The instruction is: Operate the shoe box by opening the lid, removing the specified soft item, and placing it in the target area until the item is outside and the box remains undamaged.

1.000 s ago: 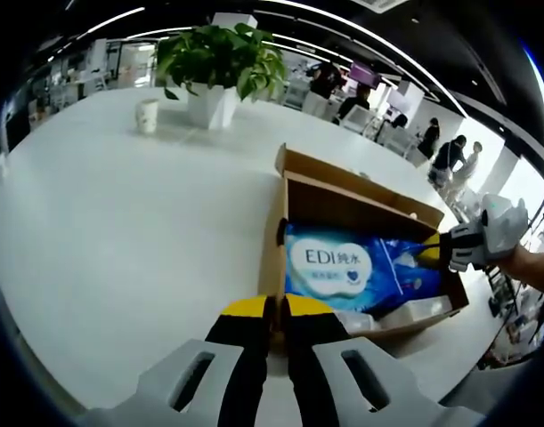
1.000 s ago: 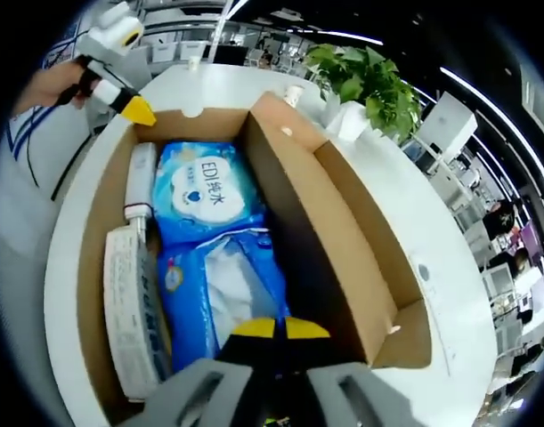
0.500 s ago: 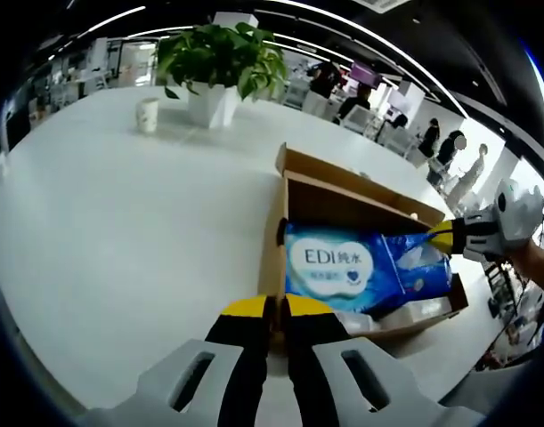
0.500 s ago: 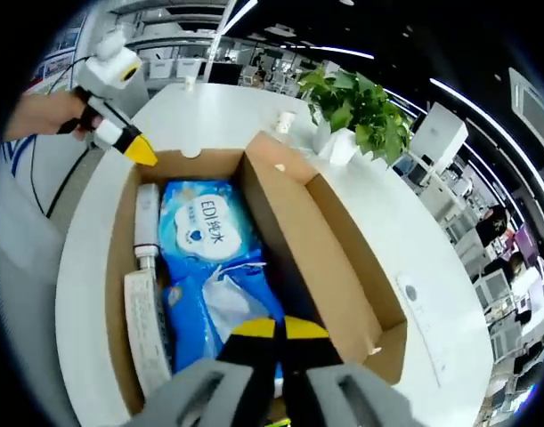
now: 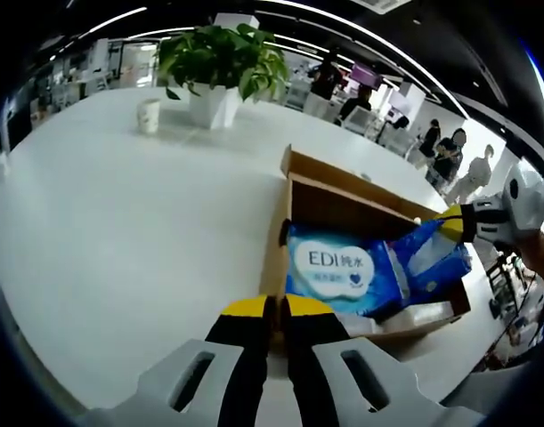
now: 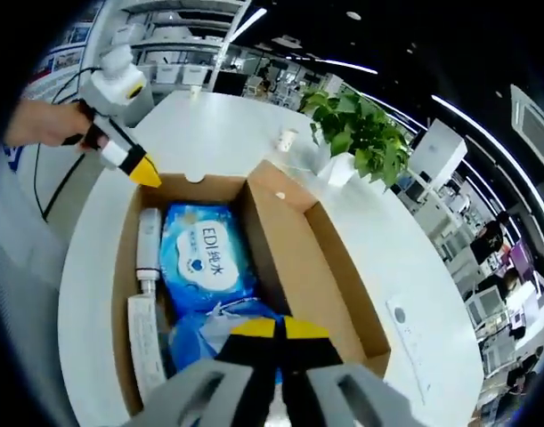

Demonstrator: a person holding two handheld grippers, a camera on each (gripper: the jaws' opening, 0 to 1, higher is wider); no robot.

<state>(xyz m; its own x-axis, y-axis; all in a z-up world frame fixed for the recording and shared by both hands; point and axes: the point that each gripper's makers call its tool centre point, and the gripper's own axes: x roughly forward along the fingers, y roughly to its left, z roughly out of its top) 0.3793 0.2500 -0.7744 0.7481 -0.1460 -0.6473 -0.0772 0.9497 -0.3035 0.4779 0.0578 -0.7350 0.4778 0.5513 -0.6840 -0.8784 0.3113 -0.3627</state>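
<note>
Blue plastic wipes pack (image 5: 369, 271), half-lifted from the open cardboard shoe box (image 6: 329, 271) at three o'clock, is pinched by the right hand-held gripper (image 6: 279, 327); thin film may slip. Left hand-held gripper (image 5: 276, 307) is clenched, empty.

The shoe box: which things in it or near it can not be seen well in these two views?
- Left gripper view: the box floor, hidden by the blue pack.
- Right gripper view: the pack's near end and the grip on it, hidden by the right gripper.
- Right gripper view: the white items along the box wall, print too small to read.
- Left gripper view: the cup, markings too small.
</note>
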